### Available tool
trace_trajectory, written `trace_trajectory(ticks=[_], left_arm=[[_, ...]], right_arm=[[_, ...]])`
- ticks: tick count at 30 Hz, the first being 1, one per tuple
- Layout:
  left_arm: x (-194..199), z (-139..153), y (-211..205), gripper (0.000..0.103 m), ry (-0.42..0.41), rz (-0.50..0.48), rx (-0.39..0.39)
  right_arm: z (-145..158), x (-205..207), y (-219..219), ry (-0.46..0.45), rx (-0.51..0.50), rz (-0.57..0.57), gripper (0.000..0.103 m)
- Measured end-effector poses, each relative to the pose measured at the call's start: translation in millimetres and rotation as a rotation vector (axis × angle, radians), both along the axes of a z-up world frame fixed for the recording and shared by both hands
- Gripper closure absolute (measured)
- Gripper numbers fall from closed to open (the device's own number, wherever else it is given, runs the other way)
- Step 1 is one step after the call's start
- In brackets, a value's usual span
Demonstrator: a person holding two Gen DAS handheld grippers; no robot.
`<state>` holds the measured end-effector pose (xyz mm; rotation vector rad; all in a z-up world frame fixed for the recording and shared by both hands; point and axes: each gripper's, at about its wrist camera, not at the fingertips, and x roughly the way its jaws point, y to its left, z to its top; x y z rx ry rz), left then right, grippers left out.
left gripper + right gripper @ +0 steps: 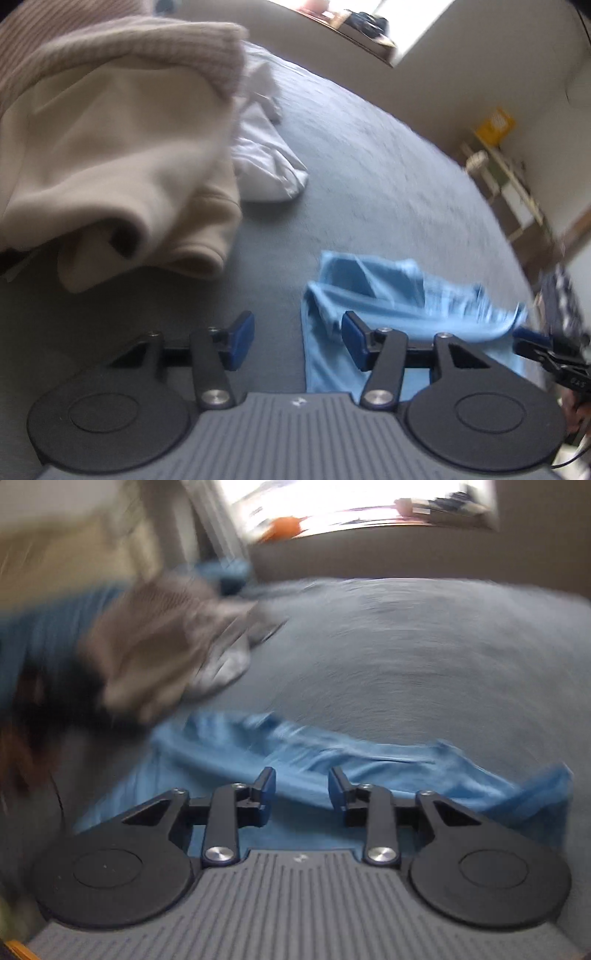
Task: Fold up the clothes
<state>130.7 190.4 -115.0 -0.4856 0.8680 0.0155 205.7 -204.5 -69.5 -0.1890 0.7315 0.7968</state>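
Left to right. Beige top (122,147) is heaped far left on the bed (388,155), white garment (266,173) just behind it; leave both. Your left gripper (297,341) hangs above the bed, jaws about half open, nothing between the pads. Its right pad sits over the left edge of the blue shirt (399,314), whether touching, can't tell.

The shirt lies crumpled near you, wrinkled and partly doubled over, so the step looks like re-gripping to spread it flat. Pick a true edge or corner on the left side, not a mid-fabric ridge, and close fully before lifting.

Right gripper (302,794) is over the shirt's middle, jaws parted narrower than the left, empty. The right view is badly smeared, so slow down. Take the far right corner (546,782), well apart from the left hold, then pull both outward evenly and low. Risk: pinching two layers, which locks the fold in.
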Motion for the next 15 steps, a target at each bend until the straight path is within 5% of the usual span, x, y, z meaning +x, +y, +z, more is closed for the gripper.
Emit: trace_trajectory(ticks=[4,9,15], left_arm=[[3.3,-4.4,-23.3,0.047,0.000,-0.102,0.138],[1.1,-9.4,-41.1,0.046,-0.021,-0.190,0.199],[5.4,-14.8,-45.8,0.046,-0.047,-0.212,0.219]], right_arm=[[-10.9,-26.1,84.6,-0.205,-0.271,0.240,0.076],[-29.2,-44.5,147.1,-0.462,-0.503,0.460,0.073],[-53.0,-37.0,181.1,-0.547,-0.624,0.529,0.069]])
